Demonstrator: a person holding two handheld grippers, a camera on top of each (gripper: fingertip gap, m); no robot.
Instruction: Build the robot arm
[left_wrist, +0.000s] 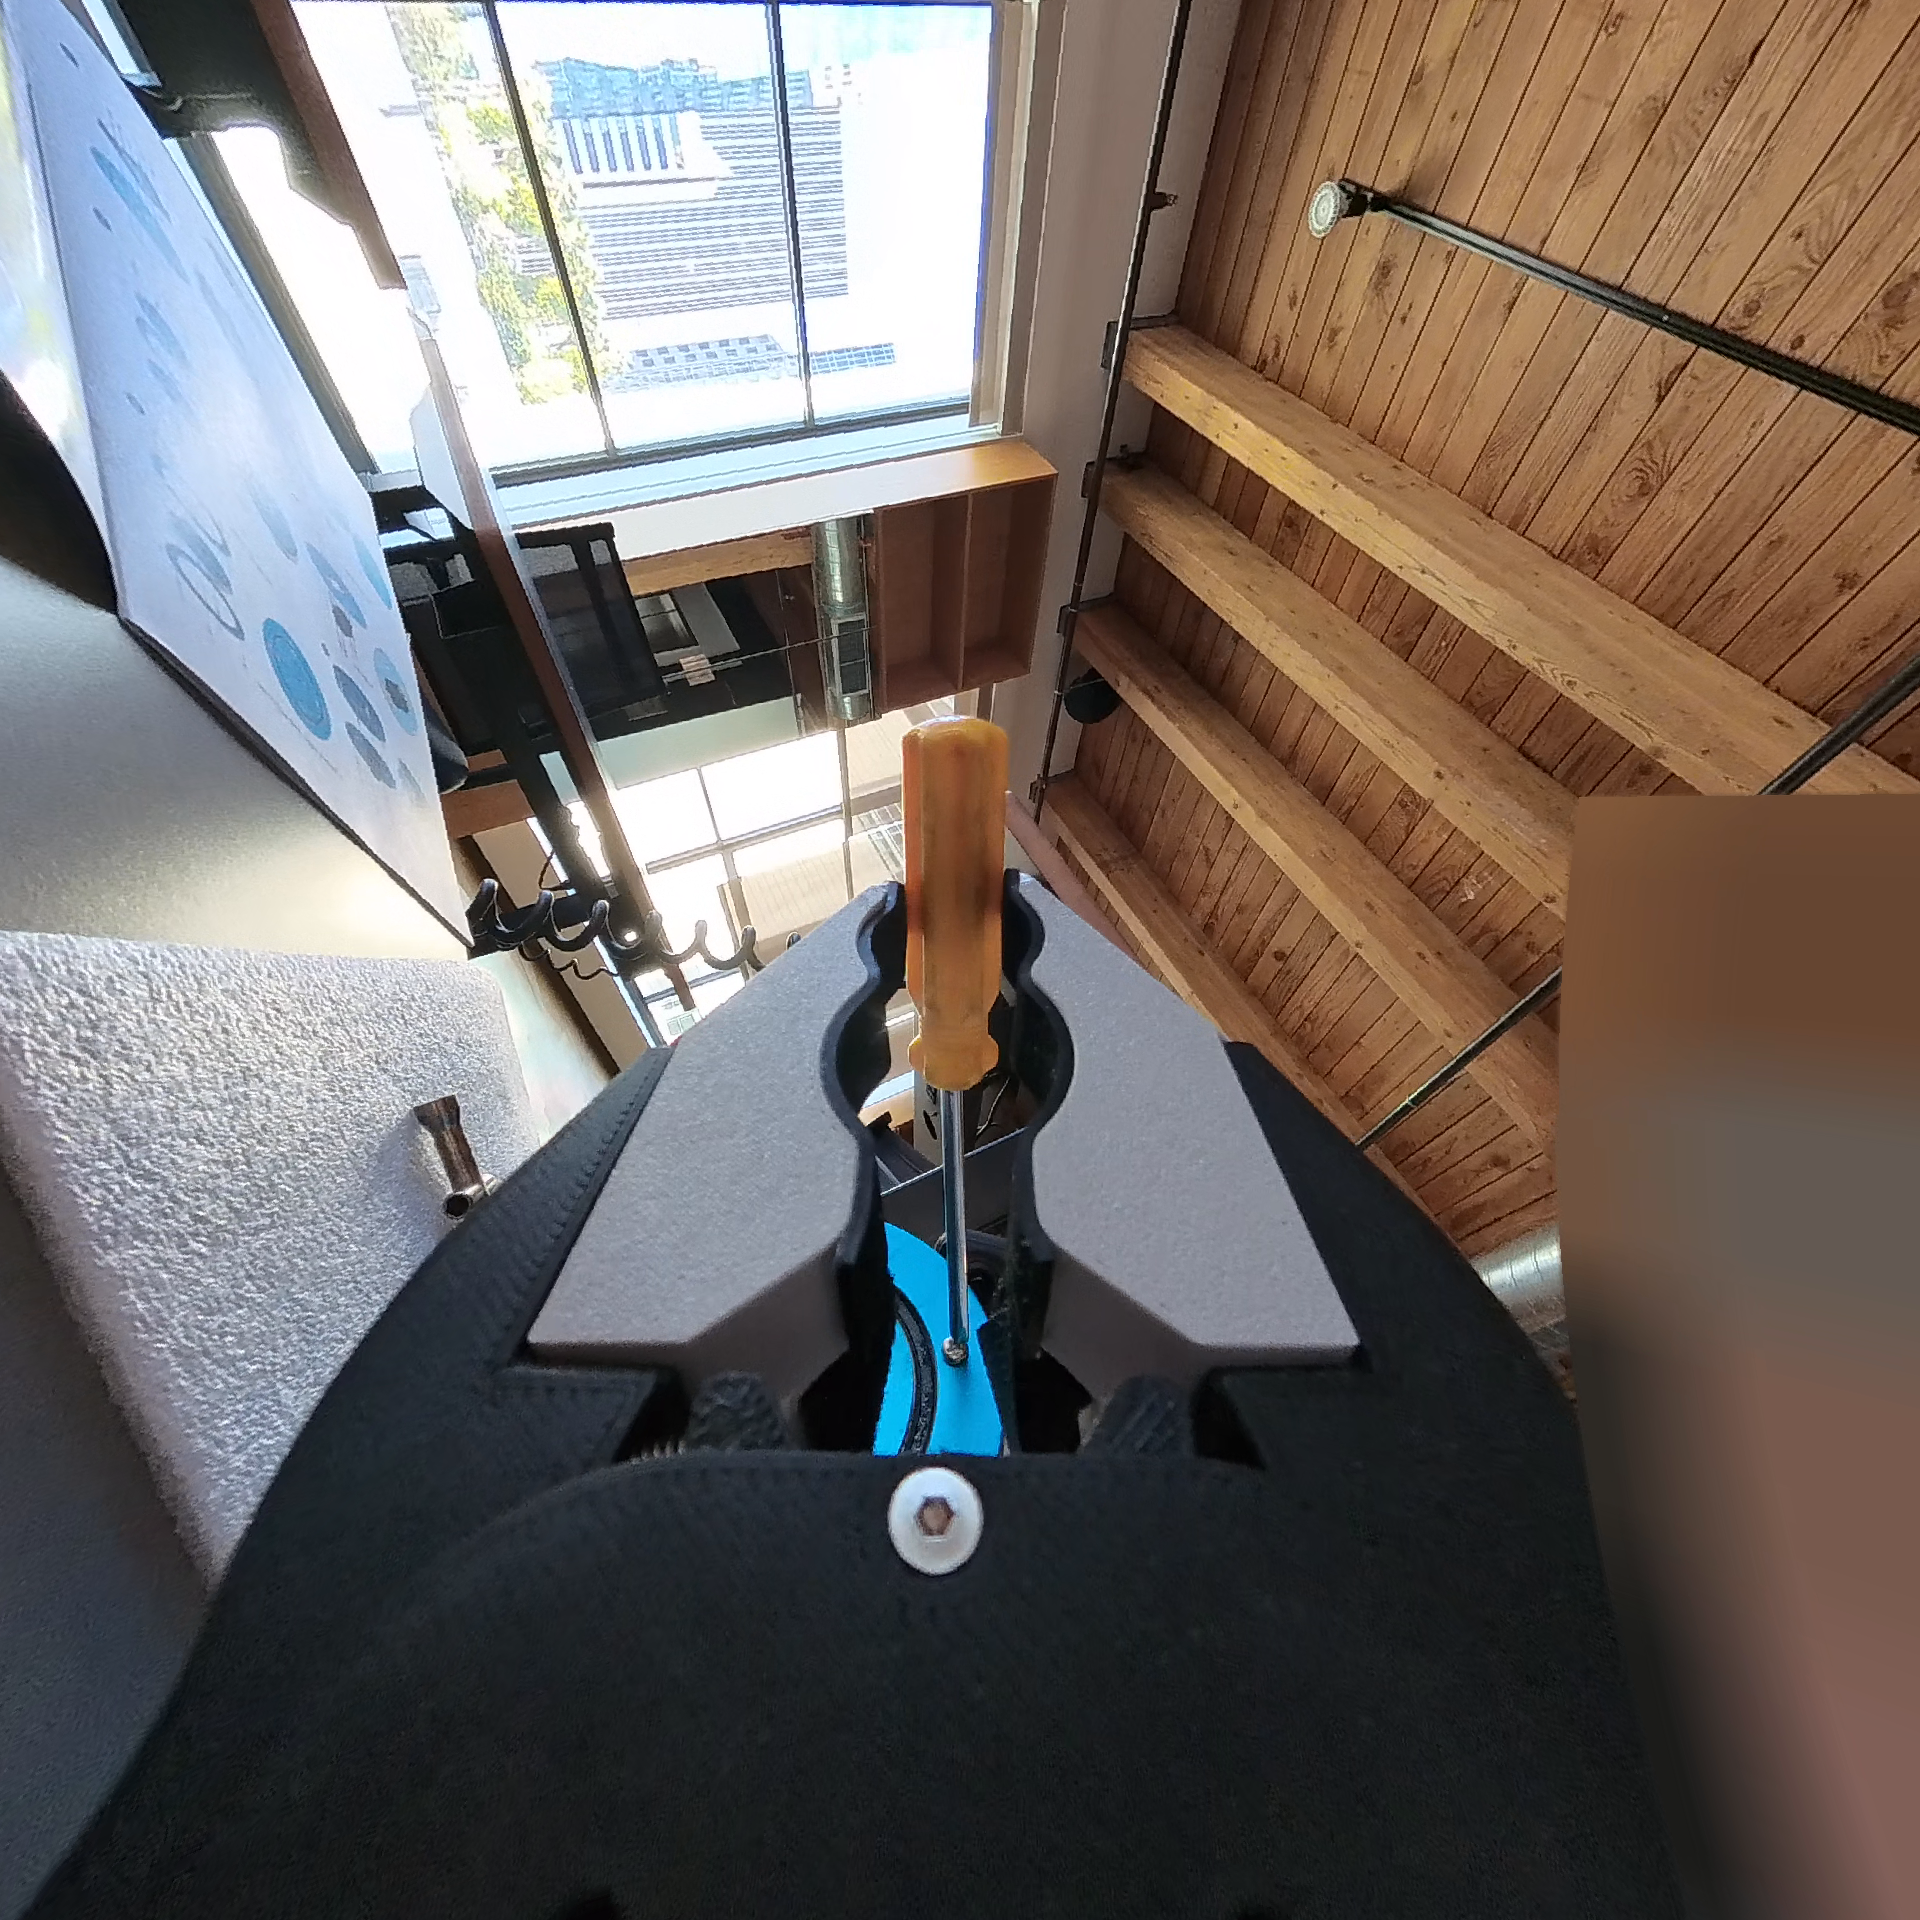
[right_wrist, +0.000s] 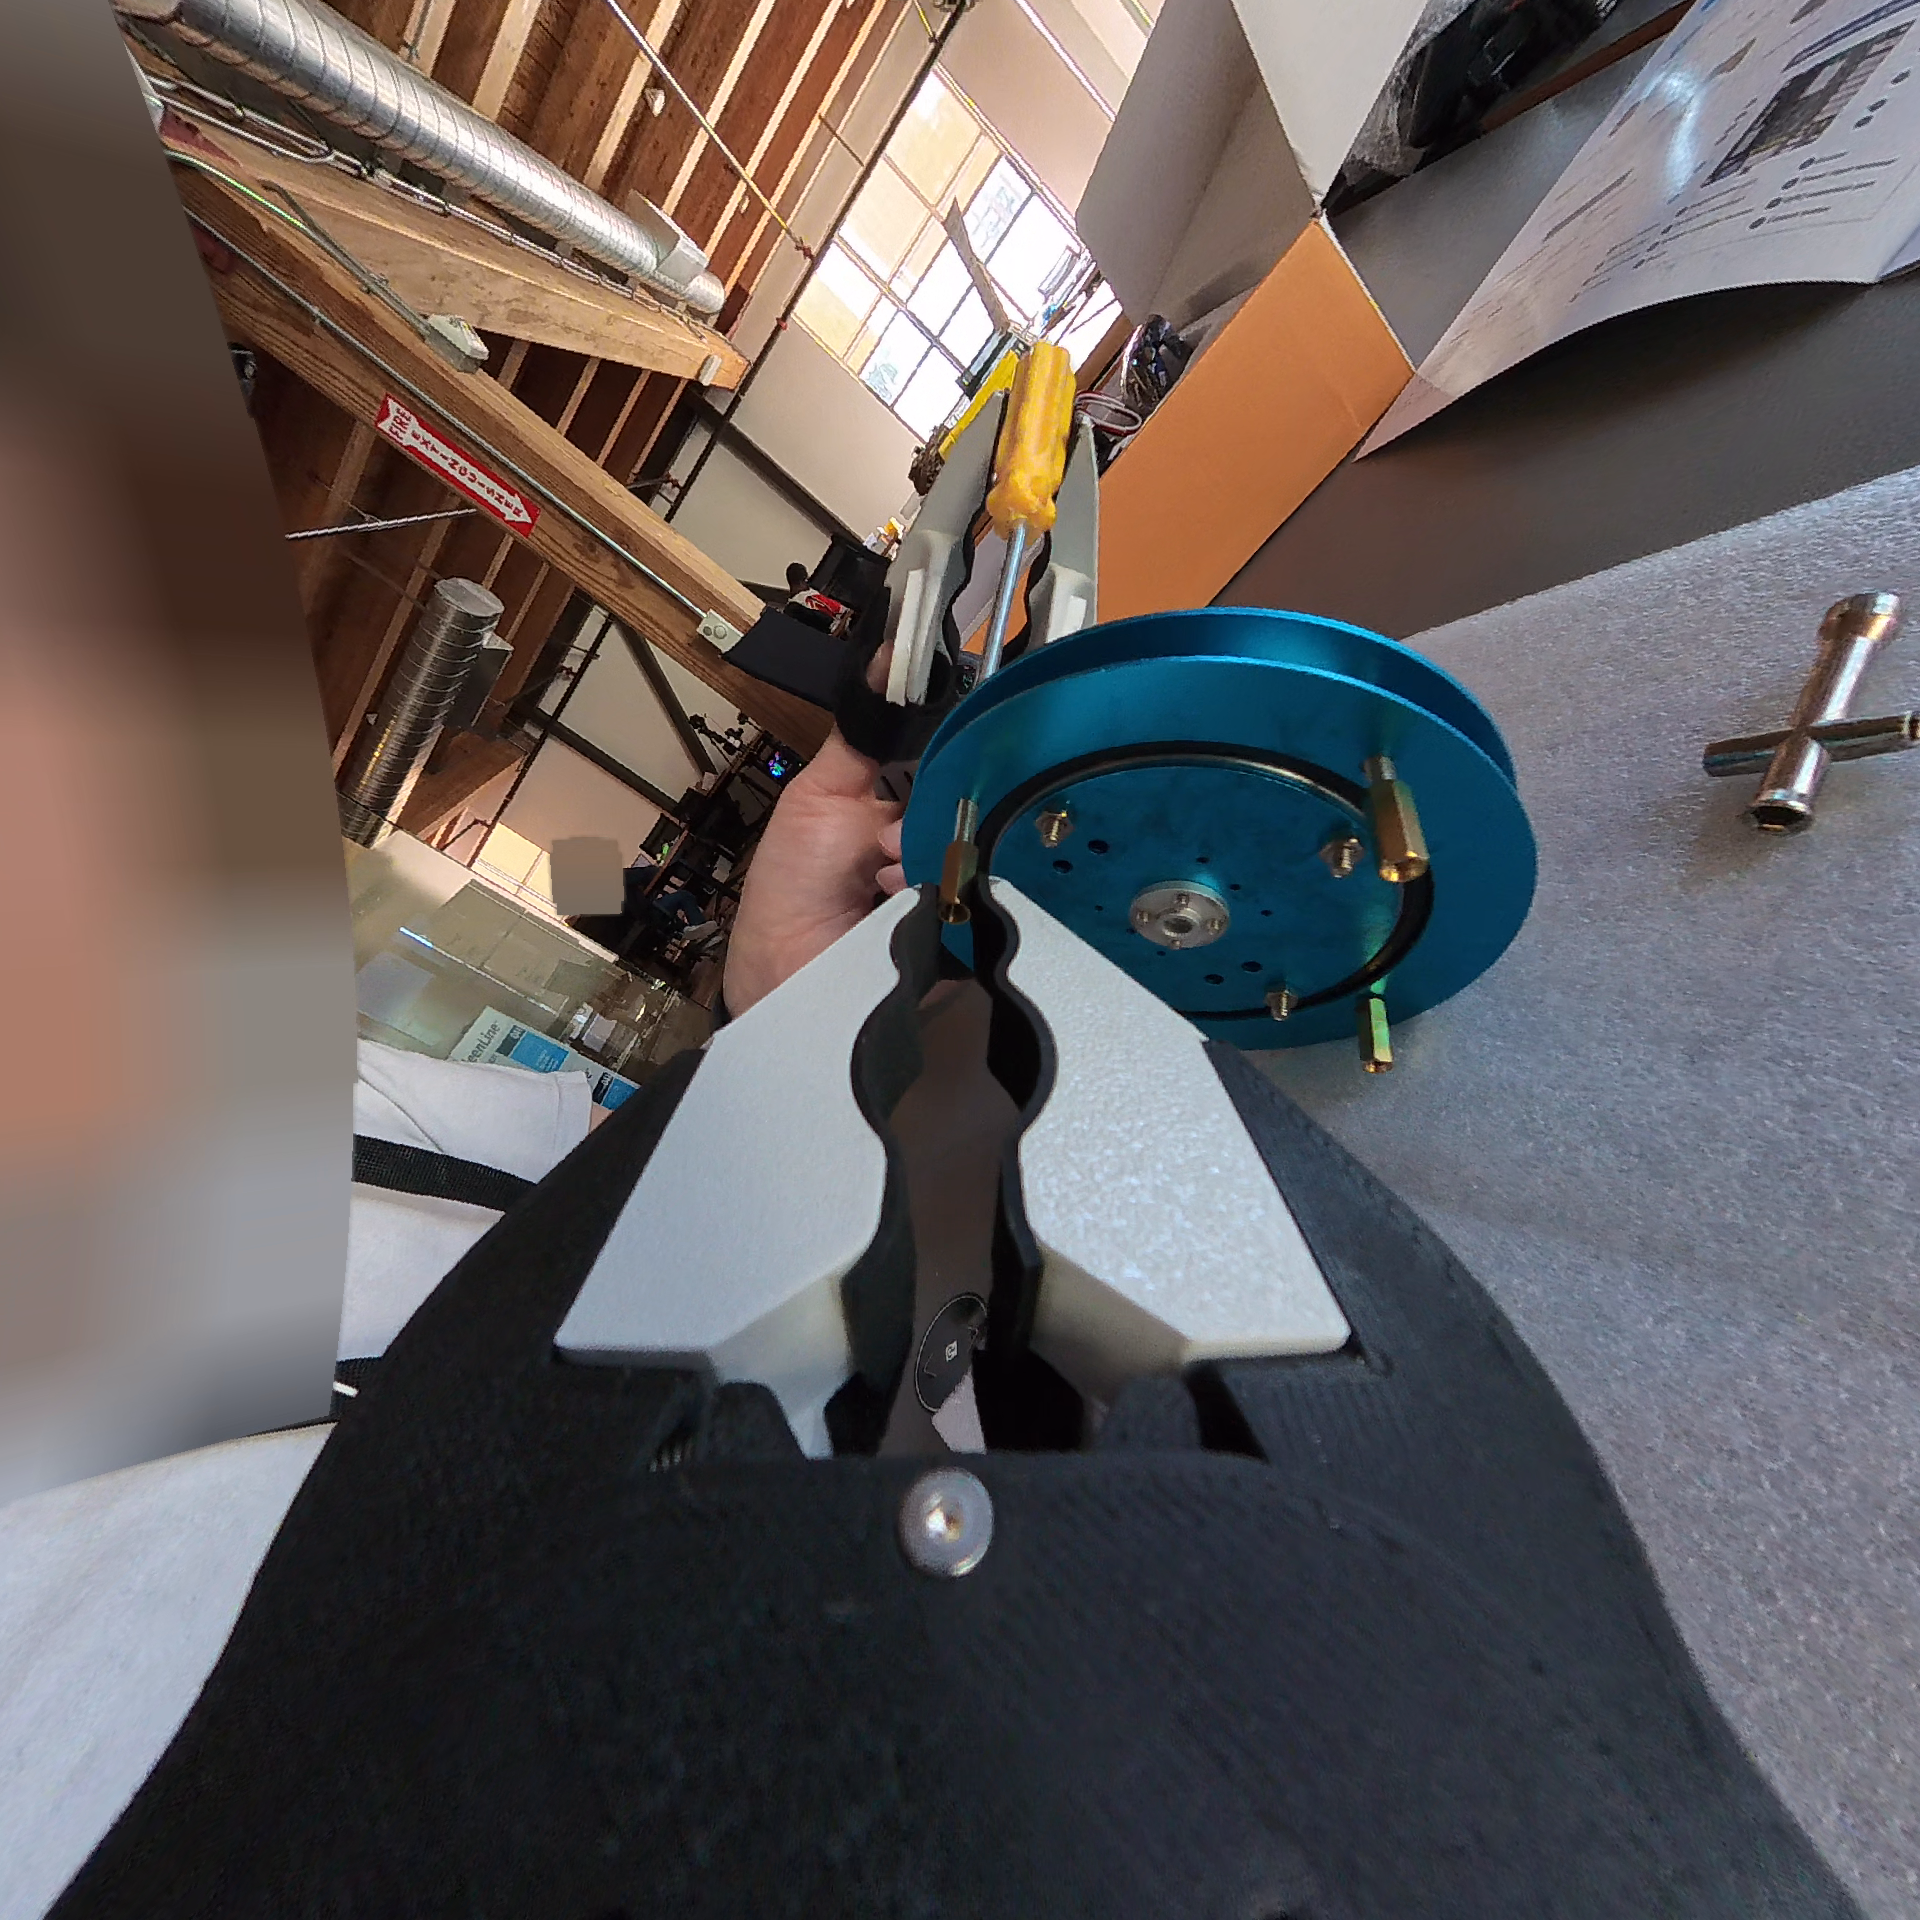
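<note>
My left gripper (left_wrist: 956, 909) is shut on the amber handle of a screwdriver (left_wrist: 954, 821). The metal shaft runs back between the fingers, and its tip rests on a screw on a blue wheel (left_wrist: 925, 1382). In the right wrist view the blue grooved wheel (right_wrist: 1455, 821) stands tilted on its edge on grey foam, with several brass standoffs on its face. My right gripper (right_wrist: 956, 904) is shut on one brass standoff (right_wrist: 953, 878) at the wheel's left rim. The left gripper (right_wrist: 1039, 405) with the screwdriver (right_wrist: 1029, 447) shows behind the wheel, held by a hand (right_wrist: 821, 873).
A metal cross wrench (right_wrist: 1808, 727) lies on the grey foam mat (right_wrist: 1662, 1143) right of the wheel; it also shows in the left wrist view (left_wrist: 447, 1153). A printed sheet (right_wrist: 1714, 187) and a cardboard box (right_wrist: 1247, 436) sit beyond. A blurred patch covers the person. Left tips to right tips: about 15 cm. From either gripper's tips it is about 15 cm to the metal cross wrench (right_wrist: 1808, 727).
</note>
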